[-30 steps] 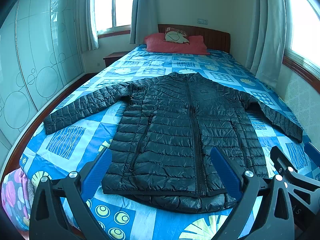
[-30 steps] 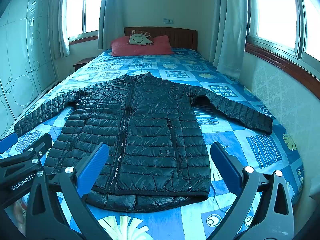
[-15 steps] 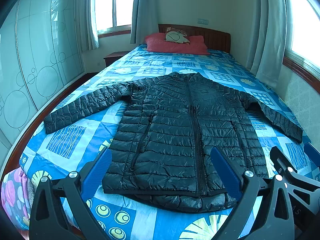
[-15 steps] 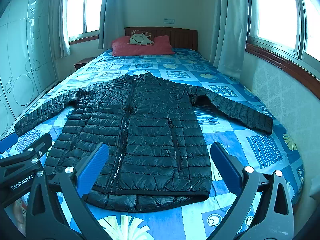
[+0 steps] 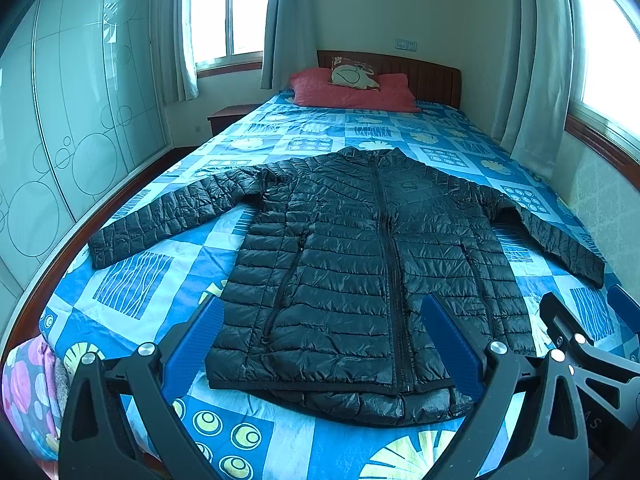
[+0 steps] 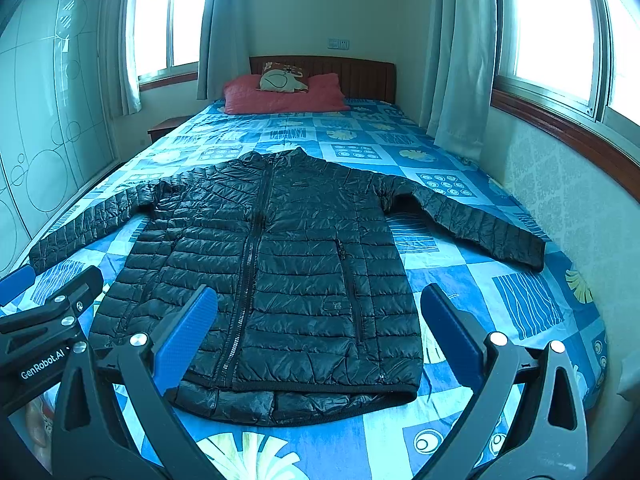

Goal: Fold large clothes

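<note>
A black quilted puffer jacket (image 5: 360, 264) lies flat and zipped on the blue patterned bed (image 5: 132, 280), front up, both sleeves spread out to the sides, hem toward me. It also shows in the right wrist view (image 6: 280, 264). My left gripper (image 5: 320, 320) is open and empty, hovering above the hem near the foot of the bed. My right gripper (image 6: 320, 312) is open and empty, also above the hem, just right of the left one. The right gripper's frame shows at the left wrist view's right edge (image 5: 580, 344); the left gripper's frame (image 6: 48, 312) shows in the right wrist view.
Red pillows (image 5: 352, 92) and a wooden headboard (image 5: 432, 76) are at the far end. A glass-front wardrobe (image 5: 60, 140) runs along the left, a wall with windows and curtains (image 6: 452, 60) along the right. A nightstand (image 5: 228, 116) stands far left.
Both grippers have risen or pulled back very slightly; the jacket has not moved and both grippers stay open.
</note>
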`<state>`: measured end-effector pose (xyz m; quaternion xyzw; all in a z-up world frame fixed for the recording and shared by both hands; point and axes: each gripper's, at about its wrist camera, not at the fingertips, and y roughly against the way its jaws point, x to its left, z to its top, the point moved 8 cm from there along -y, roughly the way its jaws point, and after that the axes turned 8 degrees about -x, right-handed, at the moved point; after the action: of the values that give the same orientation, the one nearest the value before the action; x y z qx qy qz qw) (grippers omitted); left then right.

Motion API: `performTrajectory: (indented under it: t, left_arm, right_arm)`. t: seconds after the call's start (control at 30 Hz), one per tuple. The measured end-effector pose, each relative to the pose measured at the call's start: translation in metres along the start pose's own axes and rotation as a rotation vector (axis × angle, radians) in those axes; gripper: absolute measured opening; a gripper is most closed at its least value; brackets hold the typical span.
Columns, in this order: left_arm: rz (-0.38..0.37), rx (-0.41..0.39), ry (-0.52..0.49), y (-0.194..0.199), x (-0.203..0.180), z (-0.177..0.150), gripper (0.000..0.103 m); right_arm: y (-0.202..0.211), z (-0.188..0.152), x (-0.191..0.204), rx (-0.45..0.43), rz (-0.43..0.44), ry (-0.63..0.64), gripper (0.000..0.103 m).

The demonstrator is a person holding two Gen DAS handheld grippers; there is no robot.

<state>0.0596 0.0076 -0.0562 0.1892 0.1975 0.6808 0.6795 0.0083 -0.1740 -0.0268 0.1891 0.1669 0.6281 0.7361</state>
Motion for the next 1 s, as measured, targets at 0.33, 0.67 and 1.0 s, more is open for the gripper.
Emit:
performTrajectory:
  t: [0.33, 0.67, 1.0]
  left_arm:
    - [0.000, 0.000, 0.000, 0.0001, 0.0004, -0.0004, 0.098]
    - [0.001, 0.004, 0.004, 0.0007, 0.0018, -0.0026, 0.098]
    - [-0.002, 0.011, 0.003, -0.0036, 0.0025, -0.0063, 0.098]
  right_arm:
    - [0.0002, -0.0001, 0.0006, -0.001, 0.002, 0.002, 0.101]
    - [-0.0004, 0.0004, 0.0035, 0.001, 0.003, 0.004, 0.101]
    - [-0.0039, -0.0018, 0.0071, 0.010, 0.009, 0.003, 0.101]
